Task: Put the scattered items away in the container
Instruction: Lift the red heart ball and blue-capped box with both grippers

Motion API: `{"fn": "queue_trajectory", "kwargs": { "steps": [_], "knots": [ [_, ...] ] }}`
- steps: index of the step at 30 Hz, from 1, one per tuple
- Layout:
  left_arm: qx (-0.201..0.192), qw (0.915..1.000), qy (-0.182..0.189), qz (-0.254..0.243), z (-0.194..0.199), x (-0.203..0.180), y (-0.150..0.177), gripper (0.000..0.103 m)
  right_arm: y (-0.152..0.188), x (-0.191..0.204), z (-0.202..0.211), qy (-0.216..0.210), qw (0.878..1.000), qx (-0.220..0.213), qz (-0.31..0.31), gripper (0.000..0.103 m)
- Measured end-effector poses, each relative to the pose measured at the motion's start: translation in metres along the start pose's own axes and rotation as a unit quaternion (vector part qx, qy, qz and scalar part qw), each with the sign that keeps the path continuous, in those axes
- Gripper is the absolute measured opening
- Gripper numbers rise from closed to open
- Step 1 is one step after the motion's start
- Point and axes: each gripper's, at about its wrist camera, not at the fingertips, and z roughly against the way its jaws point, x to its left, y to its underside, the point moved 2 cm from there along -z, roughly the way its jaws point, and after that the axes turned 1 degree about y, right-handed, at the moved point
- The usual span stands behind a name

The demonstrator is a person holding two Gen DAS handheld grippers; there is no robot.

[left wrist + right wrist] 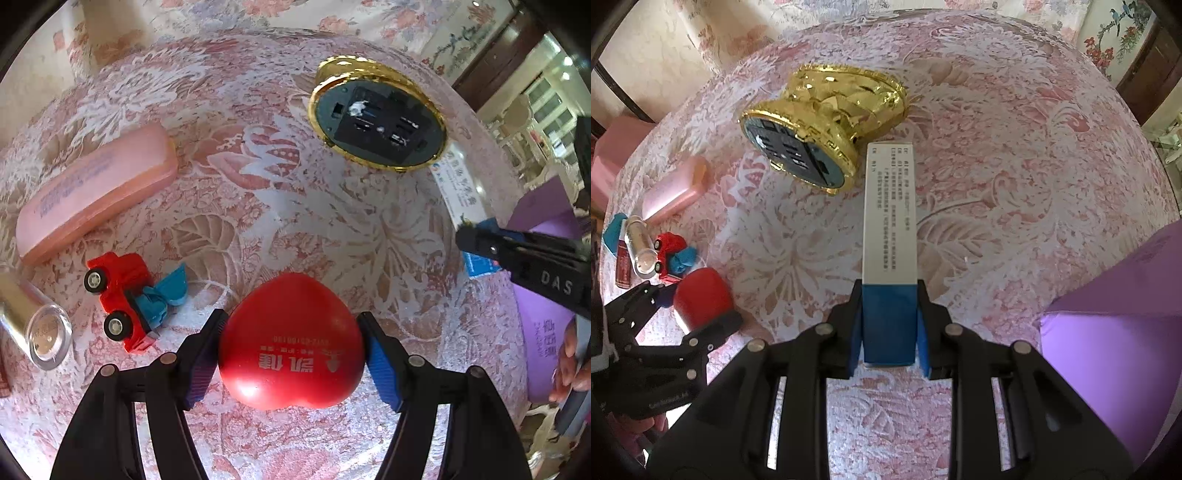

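Observation:
My left gripper (291,350) is shut on a red heart-shaped squeeze toy (291,343), held just above the tablecloth; the same toy (701,295) shows at the left of the right wrist view. My right gripper (889,325) is shut on a long white and blue box (889,229) that points away along the fingers. In the left wrist view that box (461,192) and the right gripper (476,240) sit at the right edge. The purple fabric container (1115,332) stands right of the box, also seen as the purple container (543,332).
A gold ornament (827,125) lies on its side, base showing (380,122). A pink case (96,192), a red and blue toy truck (129,306) and a clear-capped tube (33,317) lie at the left. A floral tablecloth (997,147) covers the round table.

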Motion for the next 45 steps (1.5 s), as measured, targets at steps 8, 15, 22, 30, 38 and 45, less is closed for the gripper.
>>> {"fn": "queue_trajectory", "kwargs": {
  "steps": [8,15,22,30,38,45],
  "knots": [
    [0.000,0.9998,-0.017,-0.008,-0.001,-0.010,0.007,0.068,0.018,-0.002,0.014,-0.014,1.000,-0.008,-0.006,0.027],
    [-0.008,0.9996,-0.003,0.028,0.005,-0.007,0.010,0.067,0.038,0.000,0.025,-0.027,0.999,-0.012,-0.014,0.027],
    [-0.019,0.9983,0.026,0.047,0.022,-0.006,0.013,0.067,0.051,0.001,0.029,-0.035,0.999,-0.010,-0.016,0.027],
    [-0.022,0.9986,0.031,0.035,0.046,0.029,-0.014,0.067,0.057,0.011,0.036,-0.036,0.999,-0.011,0.001,0.027],
    [-0.033,0.9989,0.032,0.000,0.067,0.016,-0.021,0.067,0.062,0.020,0.056,-0.042,0.999,-0.015,0.024,0.027],
    [-0.031,0.9994,0.010,0.013,0.069,0.006,-0.014,0.067,0.066,0.026,0.053,-0.076,0.996,0.002,0.042,0.027]
  ]
}}
